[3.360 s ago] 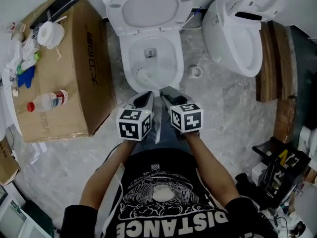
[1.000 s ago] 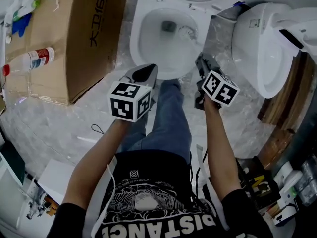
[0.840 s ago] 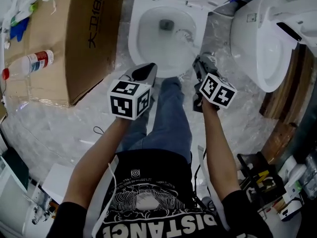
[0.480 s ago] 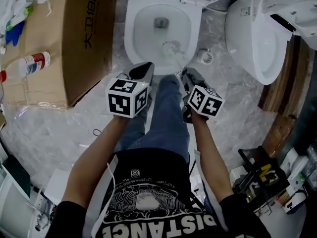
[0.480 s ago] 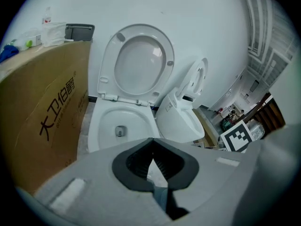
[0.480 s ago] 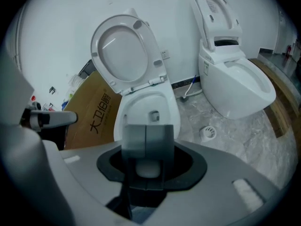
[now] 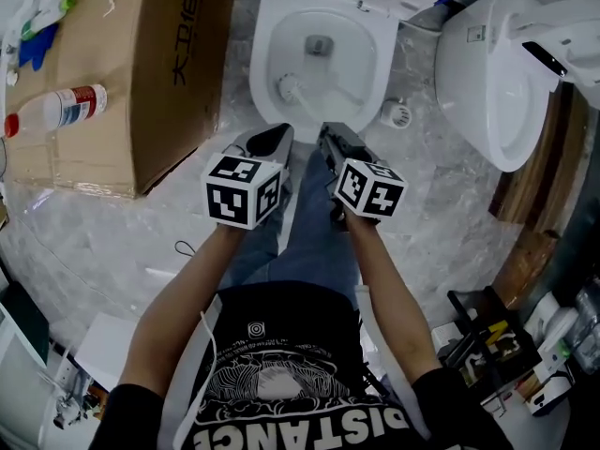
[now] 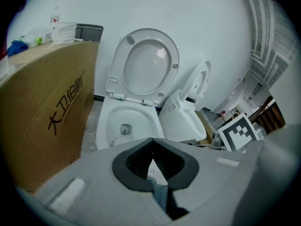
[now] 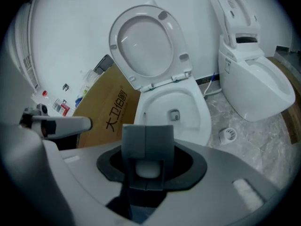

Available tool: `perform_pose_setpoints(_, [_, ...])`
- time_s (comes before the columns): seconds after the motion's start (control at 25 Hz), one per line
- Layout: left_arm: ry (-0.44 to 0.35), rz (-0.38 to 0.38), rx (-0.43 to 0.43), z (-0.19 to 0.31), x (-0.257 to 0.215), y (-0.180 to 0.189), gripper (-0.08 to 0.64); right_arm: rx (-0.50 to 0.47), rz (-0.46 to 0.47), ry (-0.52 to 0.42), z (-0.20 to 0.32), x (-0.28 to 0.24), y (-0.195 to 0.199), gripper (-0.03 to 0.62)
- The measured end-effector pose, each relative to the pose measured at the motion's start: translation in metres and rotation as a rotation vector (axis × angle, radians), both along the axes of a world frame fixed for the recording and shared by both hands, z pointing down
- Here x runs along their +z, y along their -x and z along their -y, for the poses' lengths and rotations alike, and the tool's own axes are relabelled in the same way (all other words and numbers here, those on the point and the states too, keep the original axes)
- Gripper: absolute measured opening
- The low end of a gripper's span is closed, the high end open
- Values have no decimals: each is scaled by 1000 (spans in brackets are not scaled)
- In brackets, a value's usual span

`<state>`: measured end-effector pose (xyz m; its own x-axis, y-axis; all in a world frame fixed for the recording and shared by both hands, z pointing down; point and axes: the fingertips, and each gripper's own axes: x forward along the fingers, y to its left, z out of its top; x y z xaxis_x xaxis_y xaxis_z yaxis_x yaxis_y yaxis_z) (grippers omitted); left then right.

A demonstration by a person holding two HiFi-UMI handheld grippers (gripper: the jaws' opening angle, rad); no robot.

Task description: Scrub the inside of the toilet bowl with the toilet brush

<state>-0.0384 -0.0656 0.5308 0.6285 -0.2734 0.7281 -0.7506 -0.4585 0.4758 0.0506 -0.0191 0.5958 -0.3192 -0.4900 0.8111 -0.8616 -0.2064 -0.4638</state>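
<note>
Two grippers sit low over the front rim of the toilet bowl [image 7: 264, 64] in the head view. My right gripper [image 7: 328, 141] is clamped on the thin handle of the toilet brush [image 7: 289, 87]. Its round bristle head lies inside the bowl, against the left wall and nearer me than the drain opening. My left gripper [image 7: 272, 139] hangs just beside the right one, carrying nothing. A cardboard box [image 7: 141, 73] stands on the marble-patterned floor [image 7: 112, 242] at the bowl's left side, with a plastic bottle [image 7: 61, 109] lying on its top.

In the left gripper view, the ribbed dark pads meet at their tips with nothing between them. Beyond them is the glossy white bowl, its oval lid [image 8: 143, 67] raised against the wall.

In the right gripper view, the jaws are closed tight round the smooth, white, rounded end of the handle.

I judge the scrubbing is under way, with the left wall in hand. The next move calls for sweeping the bristles round to the far and right walls. I would keep pressure on the porcelain and not let the slim handle twist in my grip.
</note>
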Motion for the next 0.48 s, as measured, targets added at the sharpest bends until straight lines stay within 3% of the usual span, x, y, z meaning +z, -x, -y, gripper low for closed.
perform_pose_setpoints(0.28, [3,12,-37,0,0,15,-2,-27,-7,-36,35,-2,4,167])
perform_pose_setpoints(0.48, [-6,14,-46,5,1,13,-2,17,-19,-12,31,6,-14,167])
